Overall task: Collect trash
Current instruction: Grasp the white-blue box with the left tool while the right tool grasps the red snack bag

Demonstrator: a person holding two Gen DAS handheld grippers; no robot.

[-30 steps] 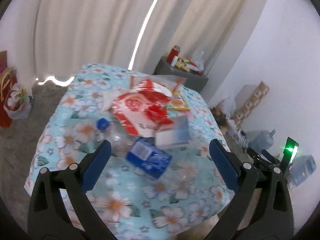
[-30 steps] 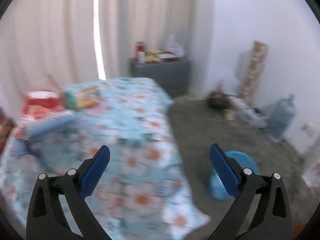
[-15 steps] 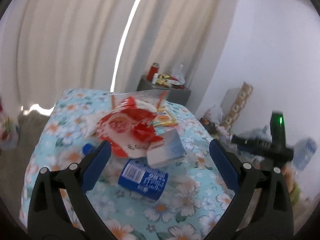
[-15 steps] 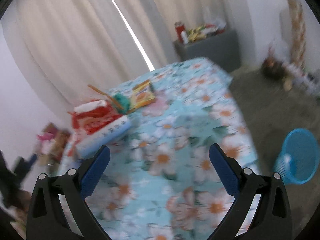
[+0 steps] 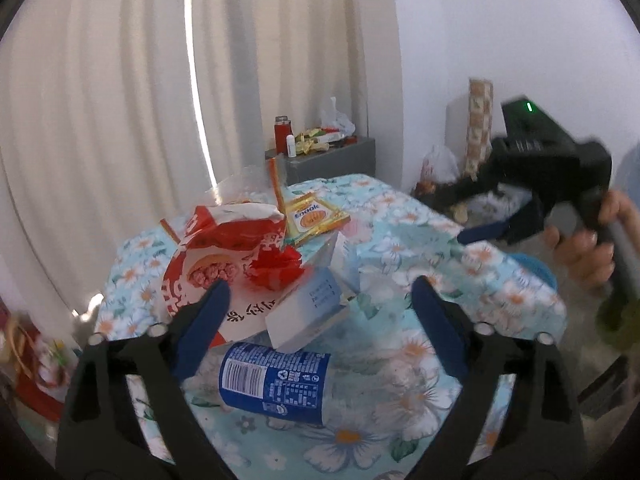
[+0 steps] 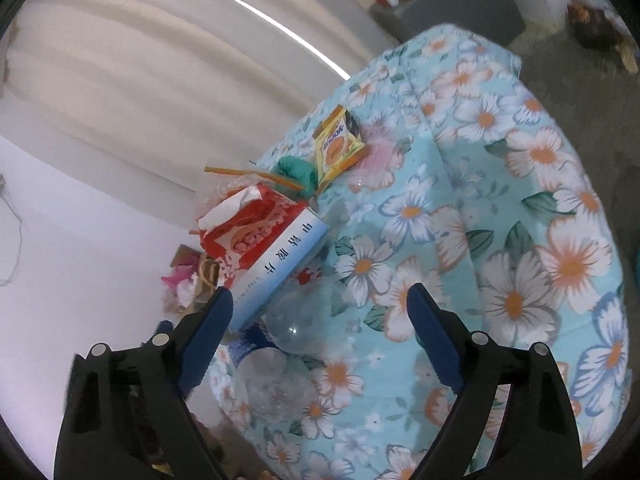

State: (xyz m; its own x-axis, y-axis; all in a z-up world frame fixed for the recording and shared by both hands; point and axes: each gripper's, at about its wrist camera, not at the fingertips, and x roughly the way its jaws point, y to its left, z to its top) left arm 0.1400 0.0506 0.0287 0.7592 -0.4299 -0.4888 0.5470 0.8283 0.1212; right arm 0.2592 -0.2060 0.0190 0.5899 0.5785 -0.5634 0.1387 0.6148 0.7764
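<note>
A pile of trash lies on the flowered tablecloth point(image 5: 404, 216): a clear plastic bottle with a blue label point(image 5: 276, 380), a white-and-blue box point(image 5: 308, 312), a torn red snack bag point(image 5: 228, 264) and a yellow sachet point(image 5: 314, 216). My left gripper point(image 5: 320, 332) hovers just before the bottle and box, its jaws closing, its pads touching nothing. My right gripper point(image 6: 320, 336) comes in from the other side, jaws closing too. The bottle point(image 6: 288, 356) lies low between its fingers, untouched, with the box point(image 6: 280, 264), the red bag point(image 6: 248, 228) and the sachet point(image 6: 338, 144) beyond.
A hand point(image 5: 588, 248) holds the right gripper's black handle point(image 5: 560, 176) at the table's right edge. Part of a blue basket point(image 5: 536, 268) shows below that edge. A grey cabinet point(image 5: 332, 160) with clutter stands by the curtain. Bags sit on the floor at the left point(image 5: 36, 360).
Both grippers have rolled and dropped closer to the pile. The right one swung left from the floor and blue basket onto the trash. Both pairs of jaws stand slightly narrower.
</note>
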